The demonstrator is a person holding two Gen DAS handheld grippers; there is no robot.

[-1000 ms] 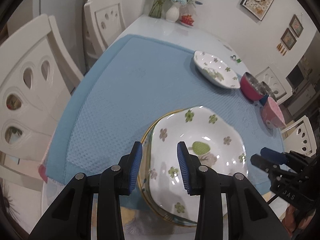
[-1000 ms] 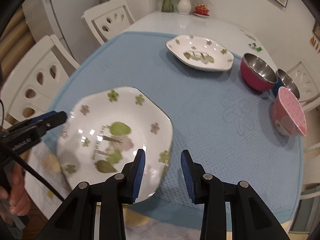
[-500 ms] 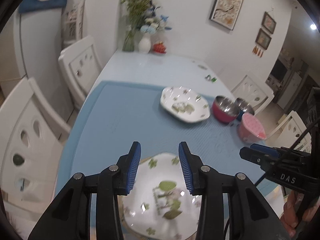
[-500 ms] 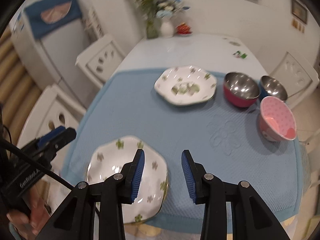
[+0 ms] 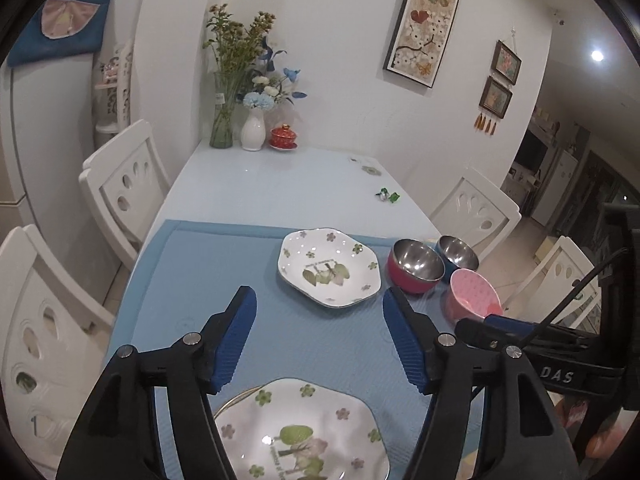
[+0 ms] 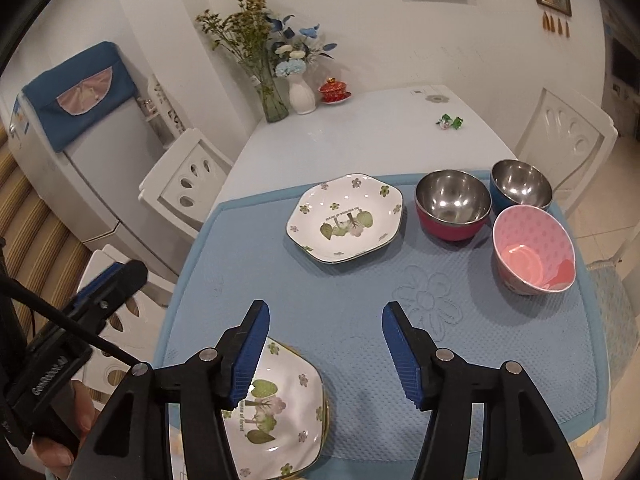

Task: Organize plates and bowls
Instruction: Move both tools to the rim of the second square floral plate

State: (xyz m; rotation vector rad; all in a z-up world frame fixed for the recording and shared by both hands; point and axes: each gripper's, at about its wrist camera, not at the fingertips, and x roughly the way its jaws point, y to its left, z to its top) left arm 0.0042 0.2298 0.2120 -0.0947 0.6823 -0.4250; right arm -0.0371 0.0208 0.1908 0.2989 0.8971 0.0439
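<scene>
Your left hand-held gripper hangs above the blue mat with nothing between its blue pads; its jaws have just been opening and stand released. Your right hand-held gripper is likewise spread and empty, its jaws also just opened, over the mat's embossed flower.

Below both, at the near edge of the counter, a floral plate sits on top of another plate whose rim shows at its left side; neither gripper touches the stack. A second floral plate lies alone farther out on the mat, well apart from the stack. Just to its right stands a red bowl with a steel lining, a blue steel-lined bowl close behind it, and a pink dotted bowl tilted toward you, nearest the mat's right edge.

At the far end of the counter stand a glass vase of flowers, a white vase and a red lidded cup. White chairs flank the counter. Your hand grips the left tool's handle at the lower left of the right wrist view.
</scene>
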